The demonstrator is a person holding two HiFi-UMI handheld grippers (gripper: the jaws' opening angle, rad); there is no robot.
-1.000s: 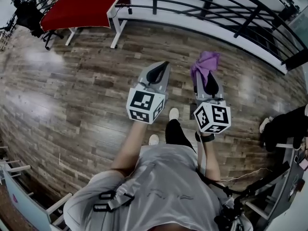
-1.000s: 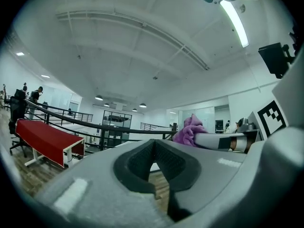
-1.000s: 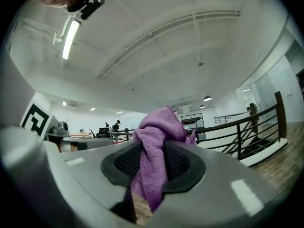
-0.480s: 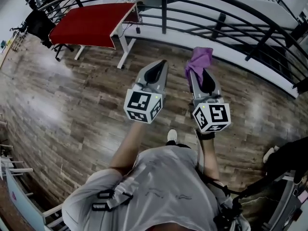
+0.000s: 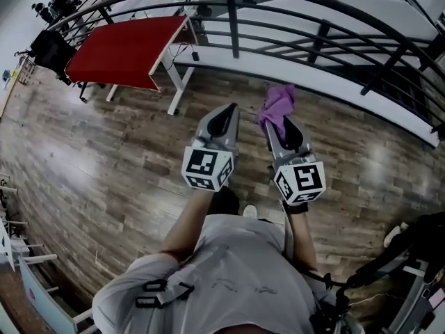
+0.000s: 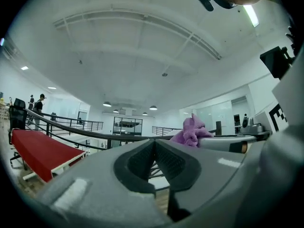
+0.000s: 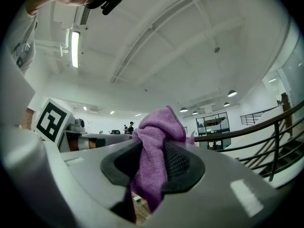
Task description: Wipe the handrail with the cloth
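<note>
Your right tongs (image 5: 277,125) pinch the bunched purple cloth (image 5: 277,103); your left tongs (image 5: 224,115) are pressed together, empty. Rubbing the handrail (image 7: 234,130) hard could drag the cloth free.

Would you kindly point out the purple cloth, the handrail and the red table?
purple cloth (image 5: 278,106), head view, bunched top.
handrail (image 7: 228,130), right gripper view, top rail.
red table (image 5: 122,51), head view, tabletop middle.

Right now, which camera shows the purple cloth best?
The right gripper view: the cloth fills the middle, pinched between the fingers. The head view shows it small, poking from the right gripper. The left gripper view catches only a bunch off to the side.
</note>
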